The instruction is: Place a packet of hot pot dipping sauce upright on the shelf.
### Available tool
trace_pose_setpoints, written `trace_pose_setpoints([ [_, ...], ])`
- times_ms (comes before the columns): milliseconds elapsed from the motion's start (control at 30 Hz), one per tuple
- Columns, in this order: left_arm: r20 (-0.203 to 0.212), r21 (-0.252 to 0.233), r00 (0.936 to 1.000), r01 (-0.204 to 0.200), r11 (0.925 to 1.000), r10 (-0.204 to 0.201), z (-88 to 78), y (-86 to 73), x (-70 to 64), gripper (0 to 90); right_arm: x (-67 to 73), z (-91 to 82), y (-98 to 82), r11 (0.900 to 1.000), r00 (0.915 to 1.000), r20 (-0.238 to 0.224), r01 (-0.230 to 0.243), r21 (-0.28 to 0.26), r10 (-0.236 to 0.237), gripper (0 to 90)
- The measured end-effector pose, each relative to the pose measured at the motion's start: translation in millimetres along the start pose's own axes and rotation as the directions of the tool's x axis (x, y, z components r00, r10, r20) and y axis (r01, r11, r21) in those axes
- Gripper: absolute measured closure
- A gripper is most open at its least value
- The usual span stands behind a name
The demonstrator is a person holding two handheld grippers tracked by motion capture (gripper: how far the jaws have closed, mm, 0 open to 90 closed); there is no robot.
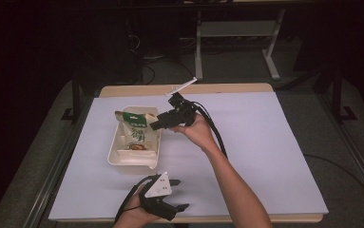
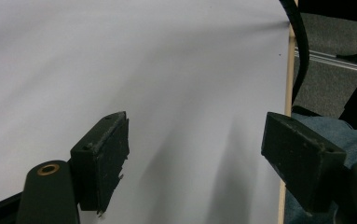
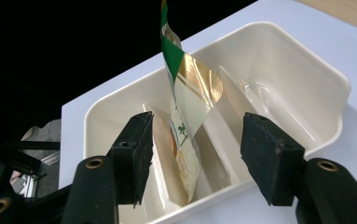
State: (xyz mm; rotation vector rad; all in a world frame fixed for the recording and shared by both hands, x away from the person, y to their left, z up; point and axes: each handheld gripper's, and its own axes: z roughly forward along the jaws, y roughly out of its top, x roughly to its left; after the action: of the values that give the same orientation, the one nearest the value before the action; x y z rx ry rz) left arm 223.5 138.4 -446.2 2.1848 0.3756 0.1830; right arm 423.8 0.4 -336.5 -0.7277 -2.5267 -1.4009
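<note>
Right gripper point(image 1: 157, 125), matte black, hangs at the centre of the high view with its jaws spread and touching nothing, just right of the glossy green-and-white snack pouch point(image 1: 137, 132) standing in the cream plastic tray point(image 1: 118, 159); low in the frame, the left gripper point(image 1: 177, 194) rests on the white table cover point(image 1: 265, 156). Left gripper view: blocky rubber pads point(image 2: 104, 163) stand wide over smooth white sheet point(image 2: 120, 60). Right gripper view: the thin pouch point(image 3: 185, 135) stands edge-on in the divided tray point(image 3: 306, 60), between the open, rough-faced pads point(image 3: 136, 154).

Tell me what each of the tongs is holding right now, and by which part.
Nothing. The right tongs are open, with the packet standing between their jaws in the tray, untouched by the pads. The left tongs are open over the bare table.
</note>
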Motion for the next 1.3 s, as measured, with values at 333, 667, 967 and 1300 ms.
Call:
trace_pose_setpoints([
  [333, 0.005, 0.002, 1.0, 0.005, 1.0, -0.005, 0.9, -0.6, 0.0, 22.7, -0.5, -13.9, -11.7, 1.0, 1.0, 0.008, -0.005, -0.009, 0.005, 41.1],
  [667, 0.003, 0.006, 1.0, 0.004, 1.0, -0.004, 1.1, -0.7, 0.1, 22.5, -1.5, -32.9, -27.1, 1.0, 0.9997, 0.016, -0.017, -0.012, 0.017, 37.8],
  [967, 0.003, 0.017, 1.0, 0.002, 0.9998, -0.002, 2.2, -1.9, 0.5, 22.4, -2.3, -46.8, -42.1, 1.0, 0.9992, 0.031, -0.026, -0.018, 0.026, 36.6],
  [1300, -0.002, 0.011, 1.0, 0.001, 0.9999, -0.001, 0.8, -2.2, 1.5, 24.5, -6.3, -64.2, -60.3, 0.999, 0.9982, 0.042, -0.042, -0.031, 0.044, 35.4],
])
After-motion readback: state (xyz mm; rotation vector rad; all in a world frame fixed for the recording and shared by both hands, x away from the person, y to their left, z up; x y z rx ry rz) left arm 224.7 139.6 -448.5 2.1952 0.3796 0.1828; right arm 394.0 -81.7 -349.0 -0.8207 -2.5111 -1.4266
